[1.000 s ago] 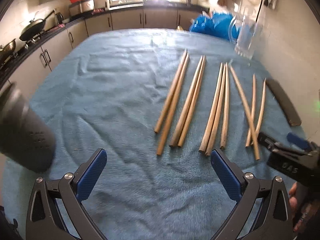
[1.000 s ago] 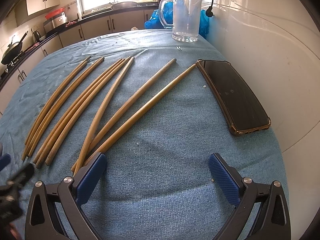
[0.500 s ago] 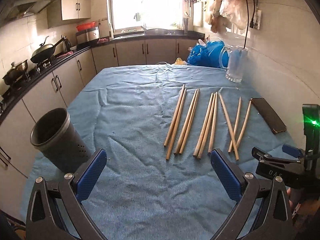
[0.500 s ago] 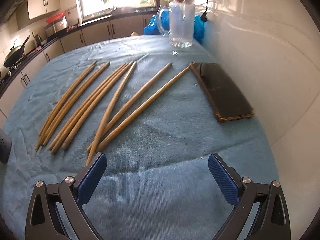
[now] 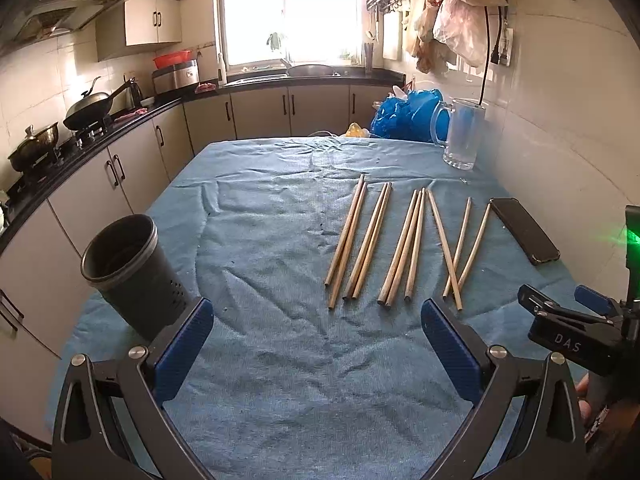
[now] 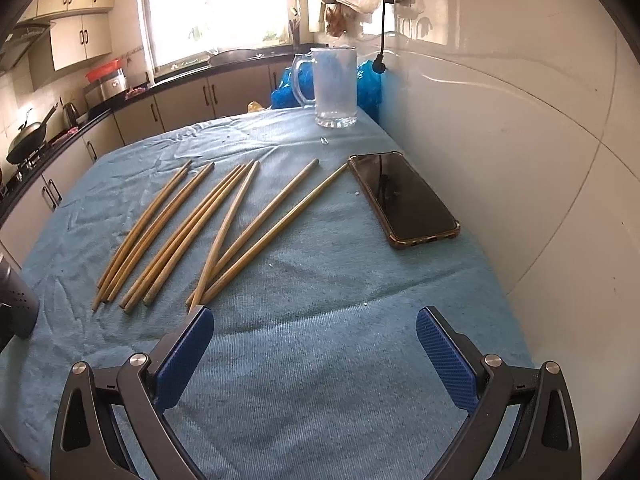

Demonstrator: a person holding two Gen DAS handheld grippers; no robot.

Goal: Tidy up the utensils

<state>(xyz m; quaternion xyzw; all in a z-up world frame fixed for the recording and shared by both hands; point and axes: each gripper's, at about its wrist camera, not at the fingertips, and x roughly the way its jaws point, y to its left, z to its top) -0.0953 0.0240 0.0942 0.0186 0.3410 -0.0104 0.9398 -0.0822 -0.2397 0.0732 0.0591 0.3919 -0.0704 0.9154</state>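
Several long wooden chopsticks (image 5: 400, 240) lie side by side on the blue cloth, also in the right wrist view (image 6: 224, 228). A black perforated utensil holder (image 5: 132, 276) stands upright at the table's left edge; its side shows at the left of the right wrist view (image 6: 14, 304). My left gripper (image 5: 316, 344) is open and empty, raised above the near cloth. My right gripper (image 6: 314, 356) is open and empty, near the chopsticks' near ends; it shows at the right of the left wrist view (image 5: 568, 328).
A black phone (image 6: 404, 200) lies right of the chopsticks by the tiled wall. A glass mug (image 6: 334, 88) and blue bag (image 5: 404, 114) stand at the table's far end. Kitchen counters with pans (image 5: 88, 110) run along the left.
Both grippers have pulled back and risen, so more of the table shows. The holder has come fully into the left view. The chopsticks have not moved.
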